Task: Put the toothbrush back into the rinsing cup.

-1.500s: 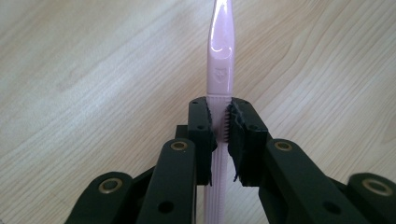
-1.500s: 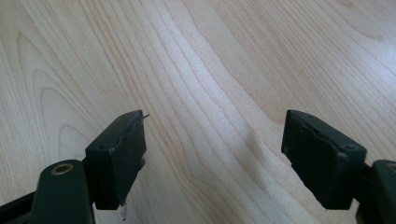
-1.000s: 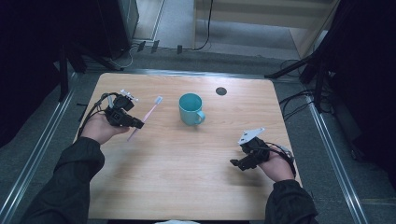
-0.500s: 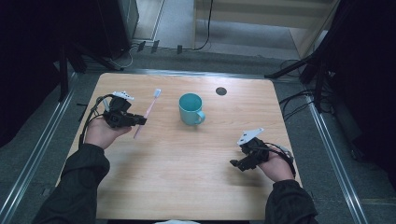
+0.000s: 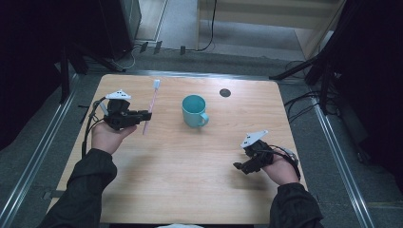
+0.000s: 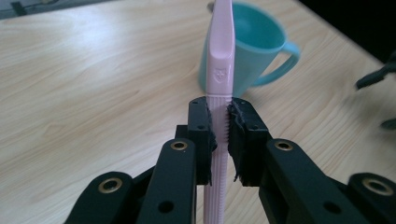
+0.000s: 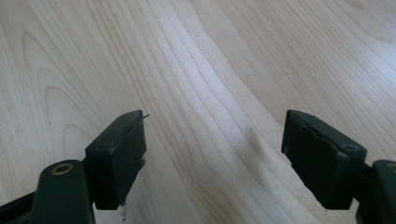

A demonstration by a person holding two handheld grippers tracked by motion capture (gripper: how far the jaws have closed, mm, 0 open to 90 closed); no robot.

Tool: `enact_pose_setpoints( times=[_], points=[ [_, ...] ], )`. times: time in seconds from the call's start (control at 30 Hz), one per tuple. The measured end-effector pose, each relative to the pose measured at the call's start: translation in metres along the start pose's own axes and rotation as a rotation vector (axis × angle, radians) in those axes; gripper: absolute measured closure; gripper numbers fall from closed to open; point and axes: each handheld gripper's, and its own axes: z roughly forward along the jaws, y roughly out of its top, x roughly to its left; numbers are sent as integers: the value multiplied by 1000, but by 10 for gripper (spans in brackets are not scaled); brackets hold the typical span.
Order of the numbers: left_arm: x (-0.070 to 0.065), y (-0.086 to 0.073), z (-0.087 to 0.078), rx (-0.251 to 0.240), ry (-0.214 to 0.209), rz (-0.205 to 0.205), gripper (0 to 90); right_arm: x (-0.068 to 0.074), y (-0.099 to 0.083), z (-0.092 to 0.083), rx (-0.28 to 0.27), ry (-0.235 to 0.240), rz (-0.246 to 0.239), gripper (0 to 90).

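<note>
The left tool (image 5: 142, 115) pinches one slim pink plastic toothbrush (image 5: 151, 105) by its ribbed handle, bristle end pointing away over the table (image 5: 190, 190). To its right stands one teal mug (image 5: 194, 110), smooth, round, handled. Farther right, the right tool (image 7: 212, 154) hovers wide open over pale wood grain.

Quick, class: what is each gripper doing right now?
Left gripper: closed on the pink plastic toothbrush.
Right gripper: open, holding nothing, above the light wooden table.
</note>
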Motion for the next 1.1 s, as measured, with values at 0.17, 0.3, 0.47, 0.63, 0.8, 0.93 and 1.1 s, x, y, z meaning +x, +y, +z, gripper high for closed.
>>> enact_pose_setpoints(
  times=[0.17,0.3,0.47,0.63,0.8,0.93,1.1],
  points=[
    [-8,2,-3,-77,5,-1,792,0,0,0,2,-3,-4,217],
    [-14,5,-5,-124,4,0,792,0,0,0,3,0,-2,217],
    [-20,11,-1,-155,12,7,792,0,0,0,2,-1,-1,218],
    [-23,19,1,-176,8,9,792,0,-1,0,1,-3,7,218],
    [-30,30,6,-192,23,27,792,-1,-1,0,-2,-6,7,218],
    [-33,38,11,-180,22,46,792,-1,-1,-1,-3,-4,10,218],
    [-36,50,19,-165,21,62,792,-1,-2,-1,-5,-3,10,218]
  ],
)
